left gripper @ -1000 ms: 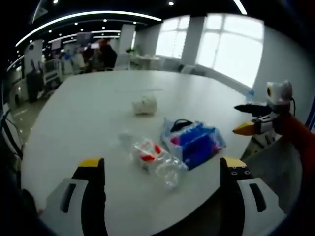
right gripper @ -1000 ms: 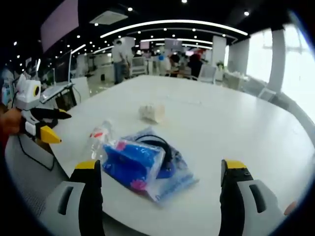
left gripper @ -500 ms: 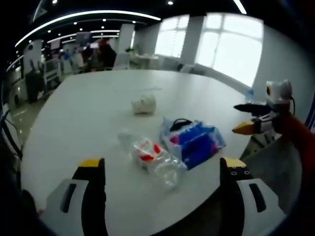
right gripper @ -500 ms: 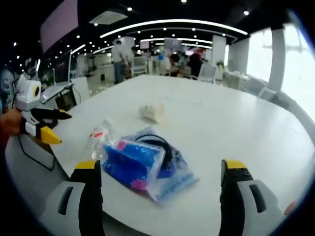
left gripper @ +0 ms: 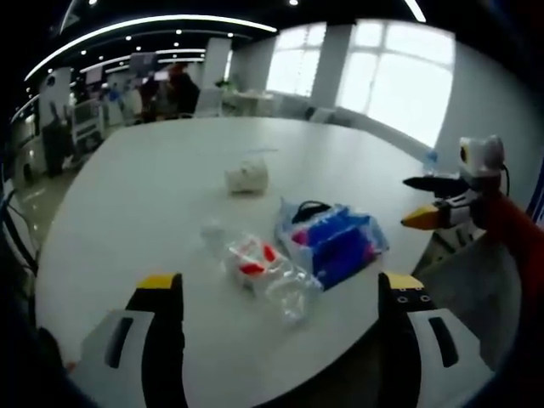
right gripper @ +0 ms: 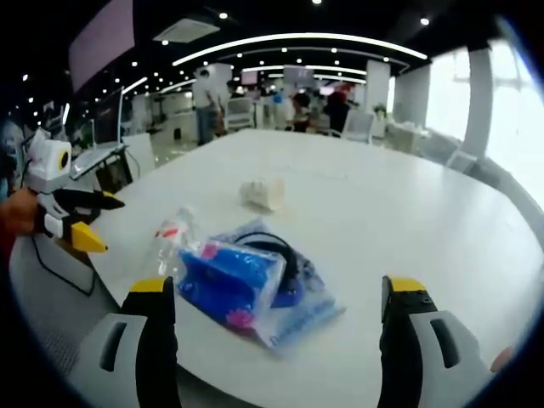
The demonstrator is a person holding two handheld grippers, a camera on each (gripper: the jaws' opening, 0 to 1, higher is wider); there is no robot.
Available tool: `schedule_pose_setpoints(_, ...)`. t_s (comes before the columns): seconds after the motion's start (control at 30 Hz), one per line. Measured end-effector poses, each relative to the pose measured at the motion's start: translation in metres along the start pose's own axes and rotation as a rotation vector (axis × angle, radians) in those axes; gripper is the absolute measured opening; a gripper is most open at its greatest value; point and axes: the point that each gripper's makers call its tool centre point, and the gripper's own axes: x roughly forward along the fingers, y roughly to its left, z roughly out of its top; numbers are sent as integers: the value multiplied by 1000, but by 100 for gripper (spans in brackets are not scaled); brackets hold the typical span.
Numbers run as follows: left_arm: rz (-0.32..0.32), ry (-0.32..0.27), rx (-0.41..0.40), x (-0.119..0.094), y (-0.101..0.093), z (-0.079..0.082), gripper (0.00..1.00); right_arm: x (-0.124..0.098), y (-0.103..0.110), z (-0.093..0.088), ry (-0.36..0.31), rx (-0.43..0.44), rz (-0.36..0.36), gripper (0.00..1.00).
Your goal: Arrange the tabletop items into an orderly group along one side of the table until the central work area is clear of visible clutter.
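Table (left gripper: 127, 195) of white, broad and rounded, carries a small cluster near the edge closest to both cameras; a clear plastic bag with blue contents (left gripper: 333, 242) lies there, with a dark looped cord on its far side, and a clear plastic bottle with a red label (left gripper: 263, 268) lies on its side touching the bag's edge; a crumpled white lump (left gripper: 246, 177), perhaps tissue, sits apart from them, farther toward the table's middle; in the right gripper view the same bag (right gripper: 251, 289) lies between the jaws, the bottle (right gripper: 170, 238) just to its left, the lump (right gripper: 263, 193) beyond; left tongs (left gripper: 280, 293) are spread wide and hold nothing, hovering short of the table's edge; right tongs (right gripper: 276, 293) likewise stand released, jaws far apart, nothing between them; each pair shows in the other's view off the table's side, right tongs (left gripper: 425, 202) and left tongs (right gripper: 93, 221), jaws parted; people and desks stand blurred in the background.
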Motion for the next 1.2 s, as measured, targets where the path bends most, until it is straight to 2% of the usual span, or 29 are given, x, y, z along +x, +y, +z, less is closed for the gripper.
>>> schedule_pose_setpoints(0.33,-4,14,6,1,-1,-3,91,1,2,-1,5,0,8,100)
schedule_pose_setpoints(0.83,23,33,13,-1,1,-9,90,1,6,1,-6,1,27,100)
schedule_pose_setpoints(1.2,36,38,23,-2,0,-11,90,0,9,-4,11,-9,38,100)
